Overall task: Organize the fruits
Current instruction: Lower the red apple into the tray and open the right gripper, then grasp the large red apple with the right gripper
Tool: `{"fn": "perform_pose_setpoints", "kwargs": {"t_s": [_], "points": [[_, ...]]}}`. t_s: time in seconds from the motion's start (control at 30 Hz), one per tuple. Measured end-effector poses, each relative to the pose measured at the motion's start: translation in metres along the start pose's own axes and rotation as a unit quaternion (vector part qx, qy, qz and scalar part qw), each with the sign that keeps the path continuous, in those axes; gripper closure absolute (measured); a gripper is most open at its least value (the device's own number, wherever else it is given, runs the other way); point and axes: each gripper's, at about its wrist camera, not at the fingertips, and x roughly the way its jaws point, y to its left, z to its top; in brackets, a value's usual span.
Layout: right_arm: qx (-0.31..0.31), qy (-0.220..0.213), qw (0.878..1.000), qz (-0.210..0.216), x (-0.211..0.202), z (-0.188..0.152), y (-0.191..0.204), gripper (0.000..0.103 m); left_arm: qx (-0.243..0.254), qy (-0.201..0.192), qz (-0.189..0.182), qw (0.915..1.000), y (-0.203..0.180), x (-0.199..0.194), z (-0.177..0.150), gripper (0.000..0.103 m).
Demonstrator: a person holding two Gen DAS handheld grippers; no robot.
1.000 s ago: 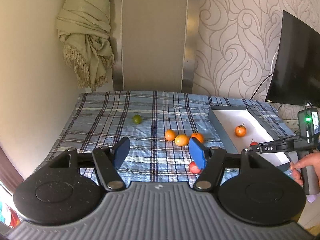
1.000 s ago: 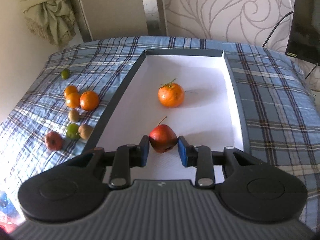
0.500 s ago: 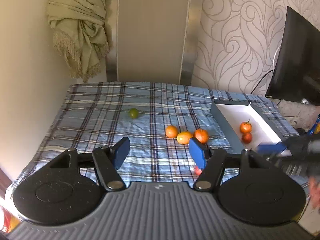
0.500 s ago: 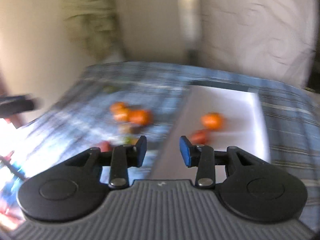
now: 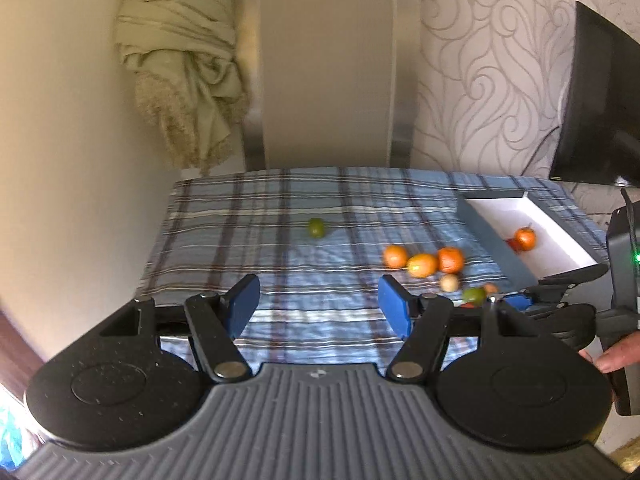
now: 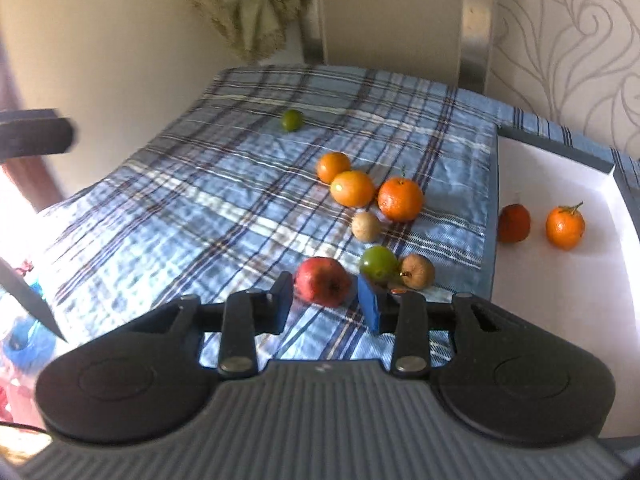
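Fruit clusters on the plaid cloth [image 6: 192, 216]; only the right wrist view shows the red apple [image 6: 322, 286] lying just ahead of the right gripper [image 6: 324, 306], narrow, unpinched, stem end facing the camera. Left gripper [image 5: 318, 308] gapes wide, empty

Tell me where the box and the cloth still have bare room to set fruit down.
In the white box, the near floor in front of the red fruit and orange is bare. On the plaid cloth, the wide stretch left of the lone green fruit is free. It is crowded beside the box wall, around the red apple.
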Motion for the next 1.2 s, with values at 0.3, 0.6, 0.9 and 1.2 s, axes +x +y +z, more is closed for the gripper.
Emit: {"fn": "perform_pose_setpoints", "kwargs": {"t_s": [0.3, 0.6, 0.9, 1.2], "points": [[-0.004, 0.011, 1.000, -0.019, 0.022, 0.004, 0.009, 0.065, -0.011, 0.006, 0.002, 0.9999, 0.028, 0.015, -0.001, 0.032], [-0.008, 0.019, 1.000, -0.016, 0.016, -0.005, 0.014, 0.066, -0.010, 0.010, -0.019, 0.9997, 0.029, 0.048, 0.002, 0.032], [0.008, 0.001, 1.000, 0.007, -0.034, 0.008, 0.021, 0.066, 0.016, 0.018, -0.030, 0.9993, 0.021, 0.086, 0.000, 0.032], [-0.021, -0.043, 0.999, 0.016, -0.085, 0.038, 0.047, 0.066, 0.026, 0.021, -0.040, 0.9986, 0.011, 0.130, 0.004, 0.032]]}}
